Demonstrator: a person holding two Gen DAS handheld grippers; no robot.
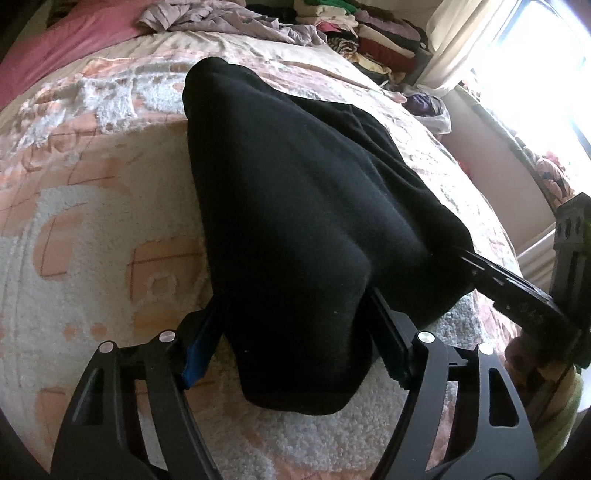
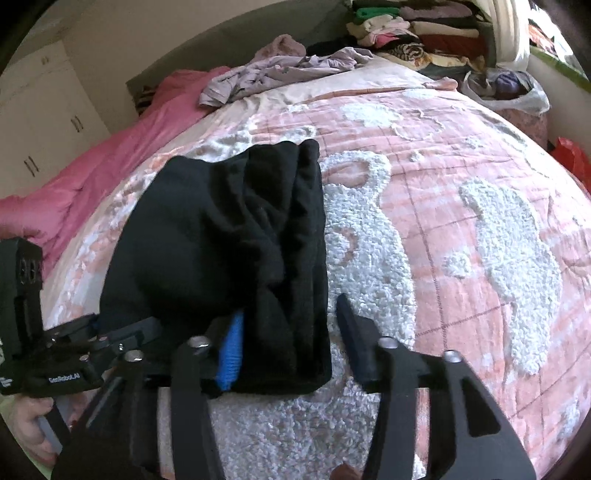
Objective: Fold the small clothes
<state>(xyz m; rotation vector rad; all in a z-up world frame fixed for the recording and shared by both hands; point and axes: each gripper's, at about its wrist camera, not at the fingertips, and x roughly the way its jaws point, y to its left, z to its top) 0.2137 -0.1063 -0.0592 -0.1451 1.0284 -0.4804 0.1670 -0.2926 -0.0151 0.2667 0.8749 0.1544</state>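
black garment (image 2: 229, 258) lies folded on bed, between right gripper (image 2: 291, 339) fingers, unpinched.

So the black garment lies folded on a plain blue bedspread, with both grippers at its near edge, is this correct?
Not quite. The bedspread is pink with raised white patterns, not plain blue, as the right wrist view shows. The black garment does lie folded on it, with the left gripper and right gripper at its near edge.

Black garment (image 2: 221, 236) on bed (image 2: 461, 229)

Home bedroom: bed (image 2: 461, 155), piled clothes (image 2: 413, 29), probably wardrobe (image 2: 48, 110).
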